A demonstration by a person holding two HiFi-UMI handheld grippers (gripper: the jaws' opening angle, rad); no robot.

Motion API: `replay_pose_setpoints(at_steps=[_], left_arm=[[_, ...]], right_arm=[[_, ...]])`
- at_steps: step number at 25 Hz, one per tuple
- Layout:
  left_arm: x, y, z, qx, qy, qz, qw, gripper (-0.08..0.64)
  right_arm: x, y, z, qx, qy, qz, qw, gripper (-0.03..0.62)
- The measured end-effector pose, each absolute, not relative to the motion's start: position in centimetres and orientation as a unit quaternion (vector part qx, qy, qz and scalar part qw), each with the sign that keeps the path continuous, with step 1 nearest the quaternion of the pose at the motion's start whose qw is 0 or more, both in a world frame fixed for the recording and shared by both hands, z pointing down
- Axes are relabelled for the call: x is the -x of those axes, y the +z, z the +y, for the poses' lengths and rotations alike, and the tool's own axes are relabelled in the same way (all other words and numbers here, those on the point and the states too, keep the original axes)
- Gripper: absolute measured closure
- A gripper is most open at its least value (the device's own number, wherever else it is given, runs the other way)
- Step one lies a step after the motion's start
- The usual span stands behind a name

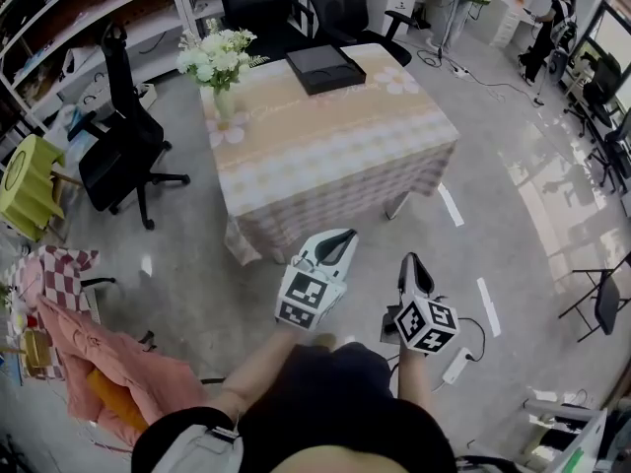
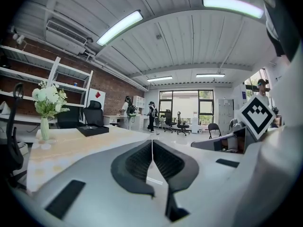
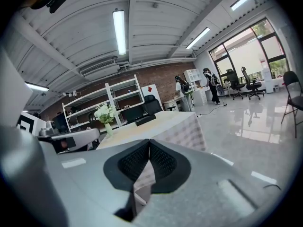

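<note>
Grippers | left gripper (image 1: 340, 239): ribbed black jaws pressed together, empty; right gripper (image 1: 411, 264): likewise pressed | square table (image 1: 325, 156): checked cloth (image 1: 296, 220)

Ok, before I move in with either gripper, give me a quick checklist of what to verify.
1. Left gripper empty: ok, jaws together, nothing between them.
2. Right gripper empty: ok, jaws together, nothing between them.
3. Both grippers over the table under a peach checked cloth: not ok, they hang above the floor, short of its near edge.
4. Flat black box lying level: ok, on the table's far side.
5. Vase of white flowers upright and apart from the box: ok, at the far left corner.
6. Footing: cannot tell, a white power strip lies on the floor at the right.
</note>
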State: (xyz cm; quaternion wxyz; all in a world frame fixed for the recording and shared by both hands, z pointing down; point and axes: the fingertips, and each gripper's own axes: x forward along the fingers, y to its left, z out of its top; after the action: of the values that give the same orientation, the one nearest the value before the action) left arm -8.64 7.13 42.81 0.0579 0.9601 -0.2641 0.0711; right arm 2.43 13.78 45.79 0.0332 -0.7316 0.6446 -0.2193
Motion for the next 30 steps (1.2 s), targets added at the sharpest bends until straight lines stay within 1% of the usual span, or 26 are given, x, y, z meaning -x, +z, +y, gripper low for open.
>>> replay_pose_setpoints(at_steps=[14,30], left_arm=[[8.9,44.4,7.6,-0.958,0.079,-0.264,0.084,0.546],[4.3,44.5,5.0,-0.963,0.082,-0.243,0.076,0.546]], right_arm=[[-2.6,46.0,14.3,0.734,-0.224,0.640,0.025,0.588],[-6.0,46.4,11.9,0.738,-0.232,0.633,0.030,0.588]])
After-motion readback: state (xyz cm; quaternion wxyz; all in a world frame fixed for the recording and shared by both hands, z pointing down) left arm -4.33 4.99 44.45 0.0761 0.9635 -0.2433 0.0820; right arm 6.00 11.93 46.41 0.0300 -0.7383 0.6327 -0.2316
